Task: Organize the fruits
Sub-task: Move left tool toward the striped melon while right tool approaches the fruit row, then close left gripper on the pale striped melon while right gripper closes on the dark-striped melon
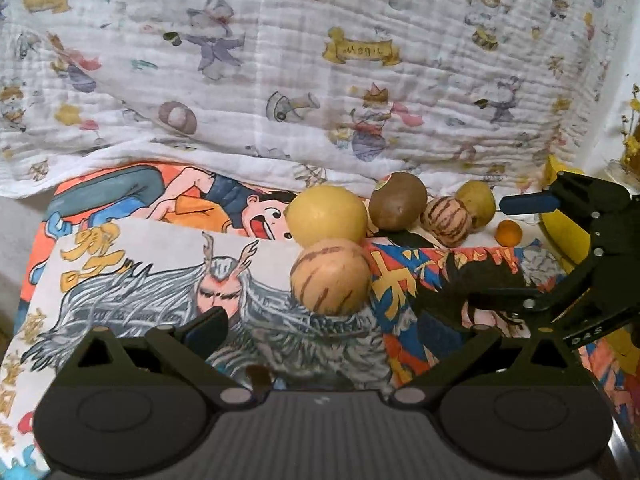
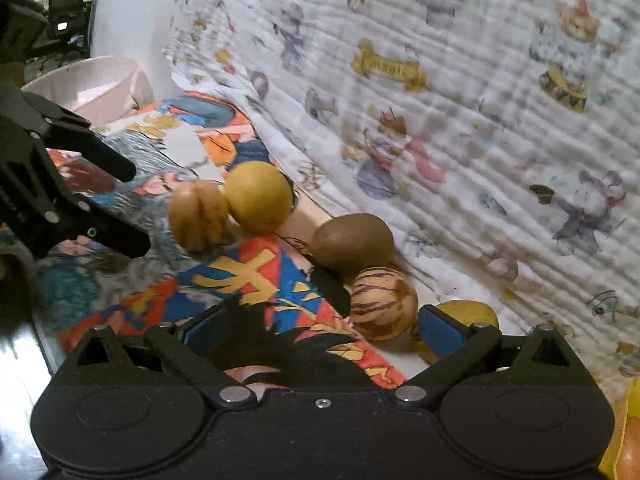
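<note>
Several fruits lie in a loose row on cartoon posters. In the left wrist view a striped tan fruit [image 1: 330, 276] sits just ahead of my open left gripper [image 1: 340, 328], touching a yellow round fruit [image 1: 326, 216] behind it. Further right lie a brown kiwi [image 1: 398, 200], a second striped fruit [image 1: 448, 220], a yellowish fruit [image 1: 476, 202] and a small orange [image 1: 509, 233]. My right gripper [image 2: 320, 330] stands open and empty, with the second striped fruit [image 2: 384, 304] close to its right finger. The kiwi [image 2: 352, 246] lies beyond it.
A white printed cloth [image 1: 280, 80] hangs behind the fruits. A pink bowl [image 2: 92, 84] stands at the table's far left. A yellow container [image 1: 568, 240] sits at the right, behind the right gripper [image 1: 492, 248]. The left gripper [image 2: 132, 206] shows at the left.
</note>
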The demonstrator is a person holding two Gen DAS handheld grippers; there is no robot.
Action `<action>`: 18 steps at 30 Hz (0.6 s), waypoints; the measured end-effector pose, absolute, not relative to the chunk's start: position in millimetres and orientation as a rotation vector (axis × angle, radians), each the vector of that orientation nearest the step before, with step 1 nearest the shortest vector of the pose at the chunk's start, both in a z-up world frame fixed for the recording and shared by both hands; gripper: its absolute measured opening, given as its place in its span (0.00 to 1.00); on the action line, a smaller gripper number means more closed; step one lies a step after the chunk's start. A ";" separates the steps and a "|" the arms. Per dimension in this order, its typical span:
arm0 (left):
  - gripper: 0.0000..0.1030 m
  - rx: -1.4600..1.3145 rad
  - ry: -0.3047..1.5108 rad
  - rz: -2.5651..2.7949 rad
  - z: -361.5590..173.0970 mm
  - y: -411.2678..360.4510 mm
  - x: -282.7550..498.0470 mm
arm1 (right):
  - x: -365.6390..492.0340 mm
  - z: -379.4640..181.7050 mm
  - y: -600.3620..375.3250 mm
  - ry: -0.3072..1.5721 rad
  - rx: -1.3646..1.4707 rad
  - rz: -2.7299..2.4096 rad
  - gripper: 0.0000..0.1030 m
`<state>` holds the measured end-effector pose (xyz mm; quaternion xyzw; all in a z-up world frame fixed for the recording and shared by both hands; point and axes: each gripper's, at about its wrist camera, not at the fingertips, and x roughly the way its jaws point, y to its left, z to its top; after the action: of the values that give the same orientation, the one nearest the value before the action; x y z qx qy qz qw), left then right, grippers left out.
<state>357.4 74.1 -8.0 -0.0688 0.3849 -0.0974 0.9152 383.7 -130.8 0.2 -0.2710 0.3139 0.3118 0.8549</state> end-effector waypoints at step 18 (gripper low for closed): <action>0.94 -0.131 0.764 -0.163 -20.4 63.7 378.4 | 402.2 -19.1 -116.6 0.564 -0.677 0.576 0.85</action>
<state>378.4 63.7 -20.4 -0.0638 0.3719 -0.0795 0.9226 402.2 -116.6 -19.1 -0.3230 0.2691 0.2751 0.8646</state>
